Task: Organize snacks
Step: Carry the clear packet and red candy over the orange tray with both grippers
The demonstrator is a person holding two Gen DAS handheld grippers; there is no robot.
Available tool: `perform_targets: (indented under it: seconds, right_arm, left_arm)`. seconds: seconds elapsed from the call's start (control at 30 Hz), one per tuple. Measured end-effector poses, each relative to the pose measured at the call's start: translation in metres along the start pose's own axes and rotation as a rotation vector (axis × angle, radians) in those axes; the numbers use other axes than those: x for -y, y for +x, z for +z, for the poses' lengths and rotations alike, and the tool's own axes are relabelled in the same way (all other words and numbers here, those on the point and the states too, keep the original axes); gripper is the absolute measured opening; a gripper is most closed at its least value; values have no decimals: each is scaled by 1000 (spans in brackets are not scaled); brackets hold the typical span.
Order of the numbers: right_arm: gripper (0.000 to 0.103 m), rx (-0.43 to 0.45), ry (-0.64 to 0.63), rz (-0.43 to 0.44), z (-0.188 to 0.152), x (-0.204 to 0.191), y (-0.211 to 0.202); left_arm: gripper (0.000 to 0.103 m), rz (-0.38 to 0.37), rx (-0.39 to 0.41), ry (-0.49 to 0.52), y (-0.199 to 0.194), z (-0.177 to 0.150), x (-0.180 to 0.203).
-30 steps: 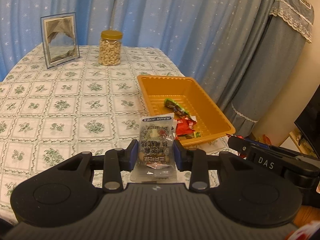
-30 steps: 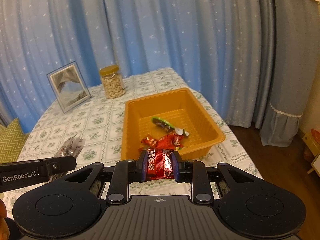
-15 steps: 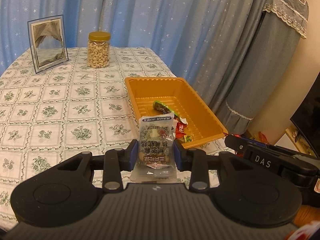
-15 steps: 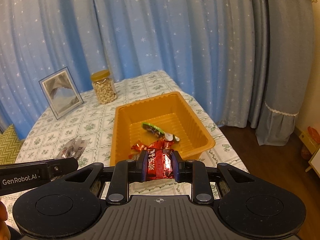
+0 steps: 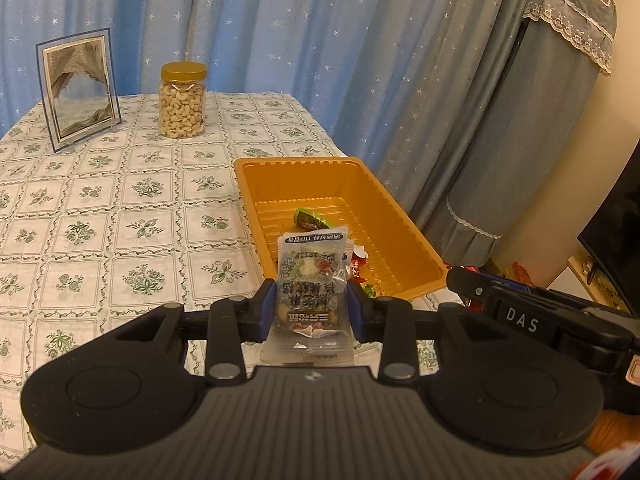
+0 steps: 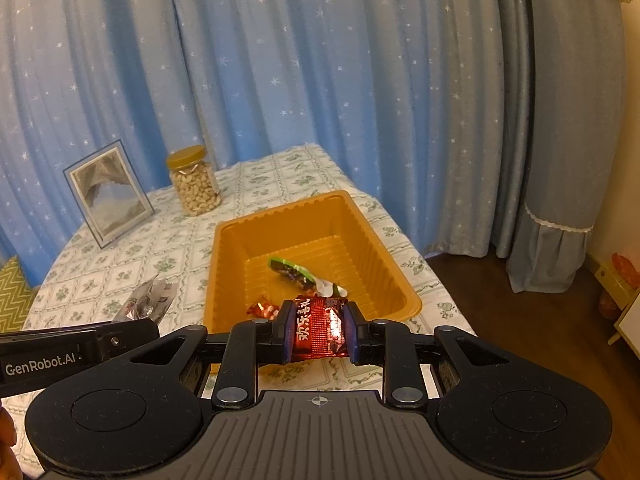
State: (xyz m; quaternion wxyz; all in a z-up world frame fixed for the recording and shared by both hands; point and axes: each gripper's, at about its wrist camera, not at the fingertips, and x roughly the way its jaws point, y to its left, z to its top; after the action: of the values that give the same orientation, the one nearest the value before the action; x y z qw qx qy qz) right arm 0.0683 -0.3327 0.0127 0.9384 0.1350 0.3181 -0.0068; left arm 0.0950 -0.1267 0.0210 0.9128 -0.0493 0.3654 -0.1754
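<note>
My left gripper [image 5: 311, 310] is shut on a clear nut-mix packet [image 5: 310, 280] that stands upright between its blue pads, in front of the near end of the orange tray [image 5: 408, 236]. My right gripper [image 6: 318, 330] is shut on a red snack packet [image 6: 318, 332] just short of the orange tray [image 6: 230, 240]. Inside the tray lie a green-wrapped snack [image 6: 294, 270] and a small red candy [image 6: 262, 310]. The nut-mix packet [image 6: 146, 306] and the left gripper's body [image 6: 72, 346] show at the left of the right wrist view.
A jar of cashews [image 5: 183, 100] and a picture frame [image 5: 78, 88] stand at the back of the checked tablecloth [image 5: 100, 216]. Blue star curtains hang behind. A grey covered appliance [image 5: 532, 128] stands right of the table, with floor below it.
Both grippers have drawn back from the tray, which now looks smaller and farther in both views. Each still holds its packet.
</note>
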Motion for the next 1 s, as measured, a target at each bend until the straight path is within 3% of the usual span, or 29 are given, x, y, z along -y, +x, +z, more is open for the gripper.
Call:
perform_targets:
  seconds: [1.0]
  right_arm:
    - [26, -29, -8, -8, 31, 17, 57]
  left_arm:
    - [33, -29, -28, -25, 72, 37, 3]
